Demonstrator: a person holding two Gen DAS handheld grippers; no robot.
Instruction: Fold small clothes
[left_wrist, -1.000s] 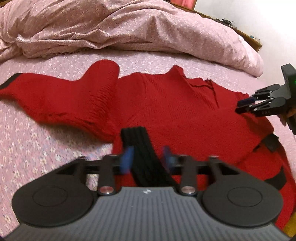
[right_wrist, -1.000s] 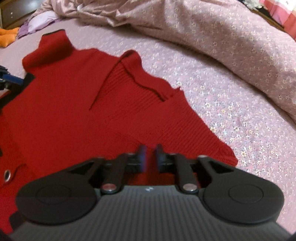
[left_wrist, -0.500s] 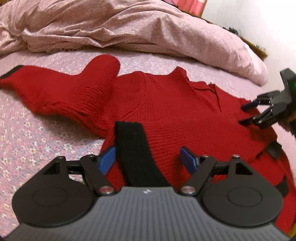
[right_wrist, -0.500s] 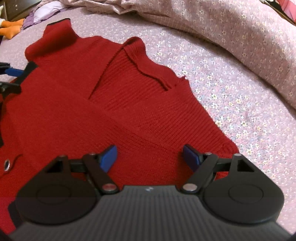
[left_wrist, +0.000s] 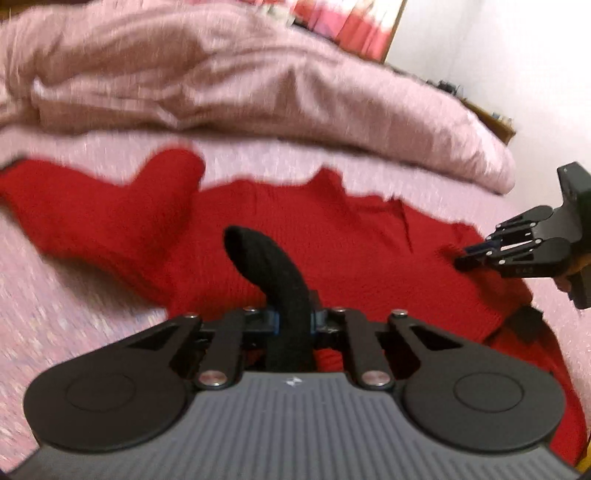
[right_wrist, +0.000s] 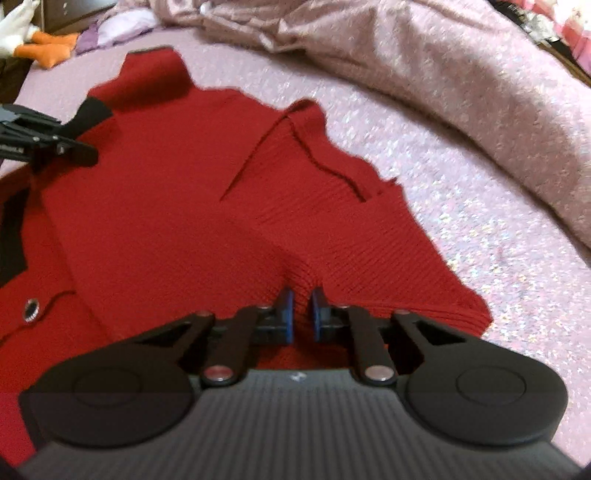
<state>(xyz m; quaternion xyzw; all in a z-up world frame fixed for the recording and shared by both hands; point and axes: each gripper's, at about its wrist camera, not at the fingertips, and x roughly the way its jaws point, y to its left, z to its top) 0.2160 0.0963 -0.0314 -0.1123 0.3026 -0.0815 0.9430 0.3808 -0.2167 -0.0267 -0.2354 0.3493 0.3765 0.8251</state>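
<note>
Left gripper just clenched on black cuff, right gripper apparently pinching red sweater

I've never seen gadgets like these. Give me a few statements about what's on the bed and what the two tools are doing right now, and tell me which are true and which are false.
1. The red sweater lies on a pink flowered bedsheet. True.
2. The left gripper is wide open over bare sheet. False: its fingers have just closed on the black cuff, which curves up between them.
3. The right gripper pinches a ridge of red knit. True; its fingers have just closed too.
4. The sweater is already folded into a neat square. False: it lies spread out, one sleeve stretched sideways.
5. A rumpled pink duvet is bunched behind the sweater. True.
</note>
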